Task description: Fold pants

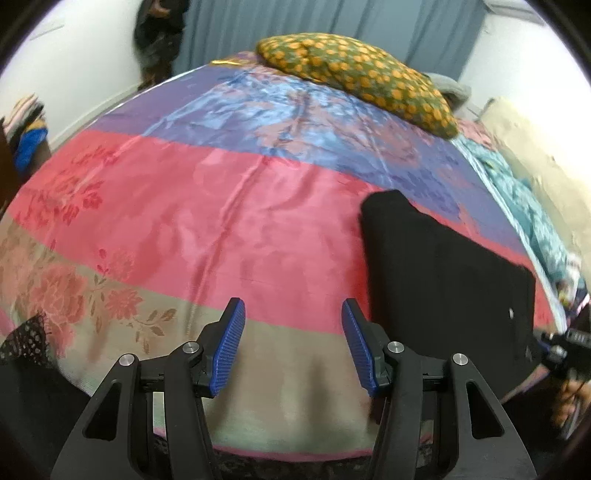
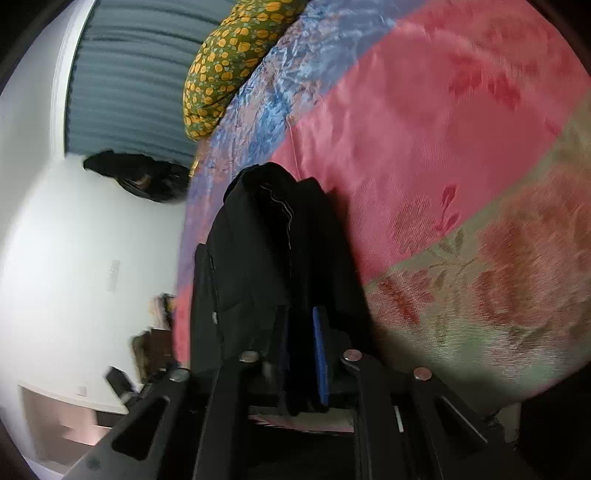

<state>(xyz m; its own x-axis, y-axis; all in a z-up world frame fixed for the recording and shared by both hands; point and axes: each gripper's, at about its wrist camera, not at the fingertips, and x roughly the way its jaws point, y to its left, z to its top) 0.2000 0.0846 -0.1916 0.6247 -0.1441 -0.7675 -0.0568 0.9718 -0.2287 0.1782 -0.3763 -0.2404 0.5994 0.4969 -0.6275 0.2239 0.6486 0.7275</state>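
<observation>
The black pants (image 1: 443,277) lie folded into a thick stack on the right part of the bedspread (image 1: 221,221). My left gripper (image 1: 291,306) hovers open over the beige stripe to the left of the stack, with nothing between its blue pads. In the right wrist view the pants (image 2: 266,251) stretch away from my right gripper (image 2: 301,314), whose narrow jaws have black cloth pinched between the blue pads (image 2: 319,354). The right gripper's body (image 1: 565,347) shows at the stack's near right corner.
A green pillow with orange dots (image 1: 362,74) rests at the bed's far end, before a grey-blue curtain (image 1: 258,22). Teal patterned cloth (image 1: 524,195) runs along the bed's right edge. Dark clothing (image 1: 159,37) hangs by the white wall. Pink striped bedspread (image 2: 443,147) spreads left of the pants.
</observation>
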